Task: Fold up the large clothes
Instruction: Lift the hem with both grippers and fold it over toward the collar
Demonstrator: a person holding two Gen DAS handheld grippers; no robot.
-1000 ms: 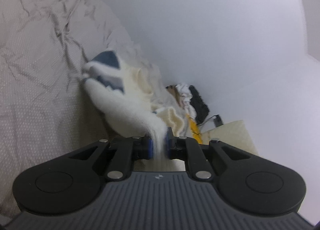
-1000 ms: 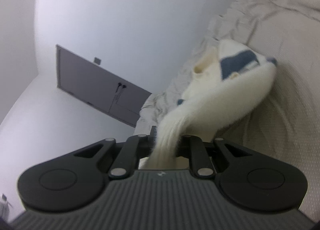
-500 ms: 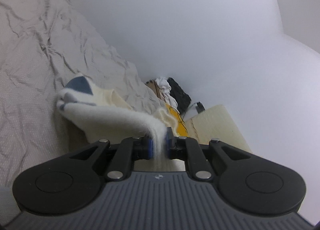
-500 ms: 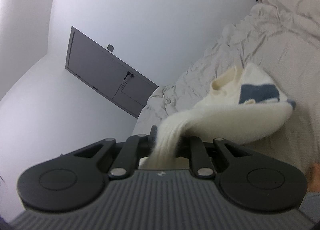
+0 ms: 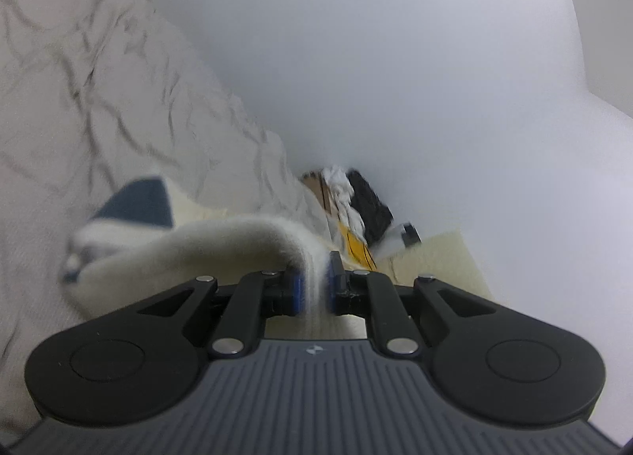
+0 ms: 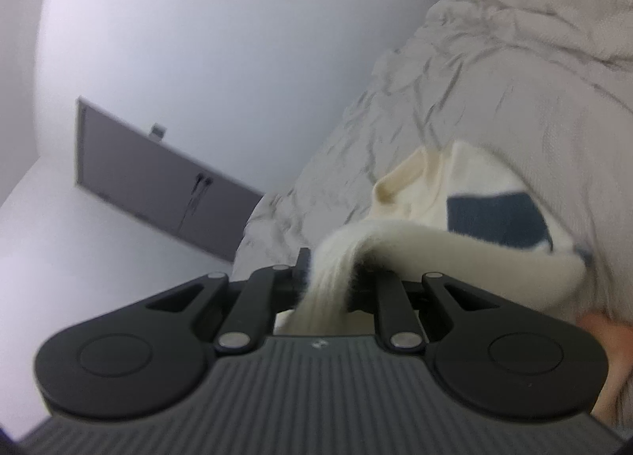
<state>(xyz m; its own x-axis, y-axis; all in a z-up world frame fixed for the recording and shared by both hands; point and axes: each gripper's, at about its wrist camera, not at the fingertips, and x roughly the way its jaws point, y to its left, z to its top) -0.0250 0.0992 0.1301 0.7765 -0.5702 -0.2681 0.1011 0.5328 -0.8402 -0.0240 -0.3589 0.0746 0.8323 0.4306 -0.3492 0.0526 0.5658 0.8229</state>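
Both grippers, left gripper (image 5: 313, 284) and right gripper (image 6: 327, 281), pinch the cream sweater (image 5: 205, 245) edge narrowly (thin bite); fuzzy knit could slip out under tension, dumping the fold on the bedsheet (image 6: 494, 99).

The sweater (image 5: 221, 245) is fuzzy cream knit with matt blue patches, soft and woolly where the matt black plastic grippers (image 5: 314, 289) pinch it. The bedsheet (image 6: 494, 99) is creased, dull beige cloth; the wall (image 5: 376, 59) is smooth, matt white
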